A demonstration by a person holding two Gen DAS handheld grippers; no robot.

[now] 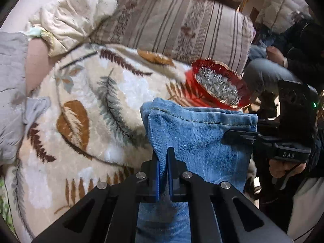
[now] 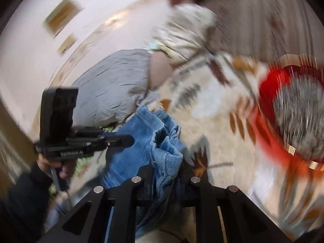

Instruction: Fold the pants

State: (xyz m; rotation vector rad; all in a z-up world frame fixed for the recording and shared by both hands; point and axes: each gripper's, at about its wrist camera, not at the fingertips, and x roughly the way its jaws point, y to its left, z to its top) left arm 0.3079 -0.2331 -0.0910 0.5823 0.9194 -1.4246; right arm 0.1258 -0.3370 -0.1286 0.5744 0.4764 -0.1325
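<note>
The pants (image 1: 194, 133), made of faded light-blue denim with a stitched hem along the upper edge, are held lifted above a leaf-patterned blanket (image 1: 85, 101) spread on a bed. The fabric is stretched fairly flat between the two claws, with vertical wash marks visible in the left wrist view. The left claw (image 1: 163, 162) is clenched on one bunched corner of the denim, its blue pads pressed against the cloth. The right claw (image 2: 168, 174) is closed on the opposite edge, where the denim is gathered into thick crumpled folds; that view is blurred. A red basket (image 1: 220, 85) with grey contents is seen beyond the pants, beside a striped pillow (image 1: 178, 26).
</note>
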